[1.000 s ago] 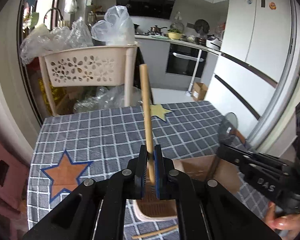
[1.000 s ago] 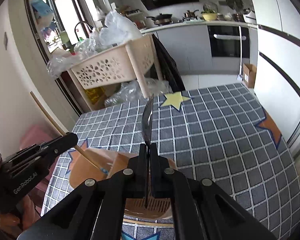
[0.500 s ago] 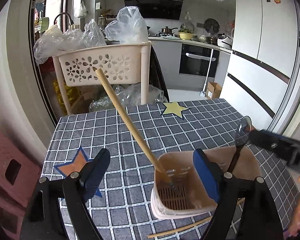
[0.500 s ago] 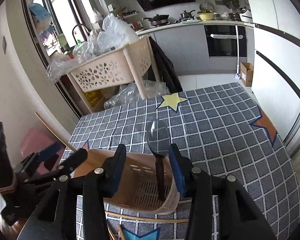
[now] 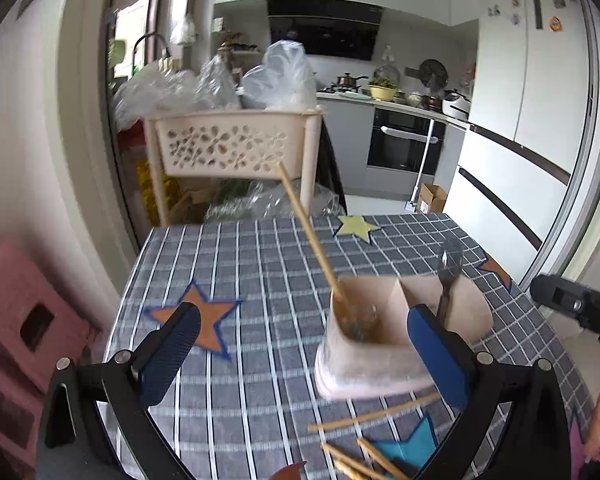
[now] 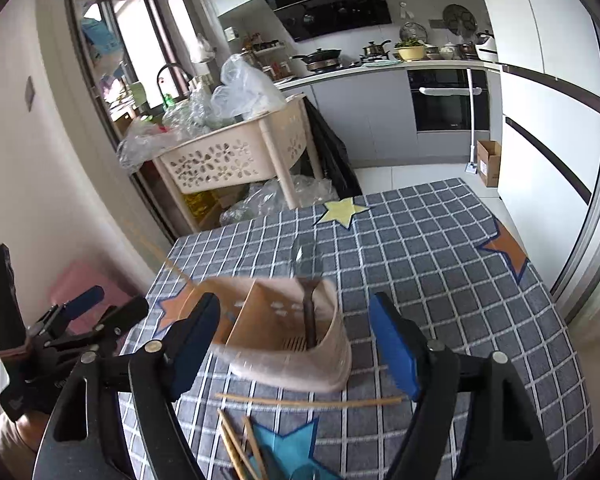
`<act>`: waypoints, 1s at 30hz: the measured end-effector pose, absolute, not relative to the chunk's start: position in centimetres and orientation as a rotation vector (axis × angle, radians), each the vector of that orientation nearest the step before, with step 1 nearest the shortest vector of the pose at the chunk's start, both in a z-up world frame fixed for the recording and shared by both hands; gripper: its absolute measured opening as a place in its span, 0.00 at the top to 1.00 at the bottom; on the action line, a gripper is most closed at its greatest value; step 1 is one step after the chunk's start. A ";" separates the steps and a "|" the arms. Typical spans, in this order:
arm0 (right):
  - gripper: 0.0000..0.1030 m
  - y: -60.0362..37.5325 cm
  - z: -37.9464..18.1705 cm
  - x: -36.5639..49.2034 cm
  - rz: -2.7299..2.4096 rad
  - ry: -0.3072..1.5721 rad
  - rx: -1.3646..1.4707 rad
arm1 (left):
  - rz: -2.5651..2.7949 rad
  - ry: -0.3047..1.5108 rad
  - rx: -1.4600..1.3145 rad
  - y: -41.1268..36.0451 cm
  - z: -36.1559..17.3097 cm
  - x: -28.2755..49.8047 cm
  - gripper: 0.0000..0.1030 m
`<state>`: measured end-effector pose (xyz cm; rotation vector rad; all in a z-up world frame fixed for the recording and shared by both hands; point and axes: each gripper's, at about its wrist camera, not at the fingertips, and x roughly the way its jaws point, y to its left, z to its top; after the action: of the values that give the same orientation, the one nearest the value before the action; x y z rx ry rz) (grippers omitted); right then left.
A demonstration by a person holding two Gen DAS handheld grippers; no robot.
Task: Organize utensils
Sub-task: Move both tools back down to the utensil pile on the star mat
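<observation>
The left gripper (image 5: 300, 344) stands wide with nothing between its blue pads (image 5: 168, 350); a second ago it was clamped on the wooden chopstick (image 5: 308, 236), and its jaws have just been opening. The right gripper (image 6: 296, 344) is also parted and empty, its jaws having just been opening off the spoon (image 6: 310, 304) it pinched a second ago. Both have drawn back, so each now frames the holder from a little way off rather than reaching into it.

Nearest on the checked worktop (image 5: 260, 280), under the grippers, several loose chopsticks (image 6: 240, 446) lie in a heap on a blue star, with one more (image 6: 308, 402) lying crosswise just in front of the utensil holder (image 6: 284, 344). Beyond them the beige holder stands upright, split into two compartments: the released chopstick leans out of the left one, and the spoon stands bowl-up in the right one.

Further back are a flower-pierced basket rack (image 5: 236, 148) stuffed with plastic bags, then the kitchen counter and oven.

As I judge it, one chopstick and one spoon are now sorted, and the loose sticks near the front edge remain; the next pick probably starts there
</observation>
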<state>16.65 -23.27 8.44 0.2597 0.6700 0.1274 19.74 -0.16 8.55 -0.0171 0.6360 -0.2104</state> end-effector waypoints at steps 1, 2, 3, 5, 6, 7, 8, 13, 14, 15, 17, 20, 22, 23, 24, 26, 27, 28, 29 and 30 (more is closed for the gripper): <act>0.23 -23.1 8.2 16.3 0.138 0.681 0.257 | -0.202 0.650 -0.024 0.1 8.2 19.3 0.00; 0.23 -23.0 7.8 15.9 0.146 0.694 0.256 | -0.191 0.668 -0.028 0.3 7.7 18.8 0.00; 0.23 -22.7 7.2 15.5 0.158 0.717 0.256 | -0.179 0.695 -0.033 0.6 7.0 18.3 0.00; 0.23 -22.4 5.8 14.8 0.171 0.762 0.259 | -0.183 0.772 -0.056 1.2 5.0 17.5 0.00; 0.23 -22.3 5.3 14.6 0.174 0.779 0.259 | -0.194 0.817 -0.070 1.3 4.0 17.1 0.00; 0.23 -22.1 4.1 14.2 0.174 0.816 0.250 | -0.198 0.875 -0.089 1.4 2.6 16.5 0.00; 0.23 -21.9 3.2 13.9 0.169 0.843 0.238 | -0.194 0.911 -0.105 1.5 1.5 16.0 0.00; 0.23 -21.2 -1.7 11.9 0.159 0.999 0.196 | -0.191 1.070 -0.148 0.9 -4.0 12.7 0.00; 0.23 -21.2 -2.6 11.4 0.155 1.026 0.197 | -0.190 1.092 -0.151 0.7 -4.7 12.2 0.00; 0.23 -21.4 -3.4 11.0 0.149 1.049 0.204 | -0.191 1.111 -0.158 0.6 -5.2 11.7 0.00; 0.23 -21.7 -4.5 10.2 0.141 1.081 0.230 | -0.194 1.150 -0.184 0.4 -6.0 11.0 0.00; 0.23 -22.3 -5.1 9.6 0.133 1.102 0.280 | -0.196 1.170 -0.200 0.2 -6.2 10.4 0.00; 0.23 -22.6 -5.4 9.5 0.132 1.110 0.314 | -0.197 1.172 -0.195 0.1 -6.3 10.2 0.00; 0.23 -22.7 -5.6 9.6 0.136 1.114 0.330 | -0.196 1.171 -0.193 0.0 -6.3 10.1 0.00; 0.23 -22.6 -5.6 9.6 0.139 1.117 0.339 | -0.194 1.169 -0.191 -0.1 -6.3 10.0 0.00; 0.23 -22.7 -5.9 9.9 0.149 1.124 0.363 | -0.193 1.170 -0.193 -0.1 -6.3 10.0 0.00; 0.25 -22.7 -6.1 10.1 0.153 1.129 0.374 | -0.190 1.173 -0.197 -0.1 -6.4 9.9 0.00; 0.28 -22.5 -6.4 10.3 0.153 1.135 0.379 | -0.189 1.176 -0.201 0.0 -6.3 9.9 0.00; 0.30 -22.5 -6.7 10.6 0.152 1.143 0.389 | -0.186 1.181 -0.205 0.2 -6.4 9.9 0.00; 0.34 -22.4 -7.0 10.8 0.151 1.152 0.403 | -0.186 1.182 -0.209 0.4 -6.4 10.0 0.00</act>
<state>10.85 -22.44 -6.96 0.4026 1.1516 0.1514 10.02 0.36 -6.42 -0.2087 1.1823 -0.1864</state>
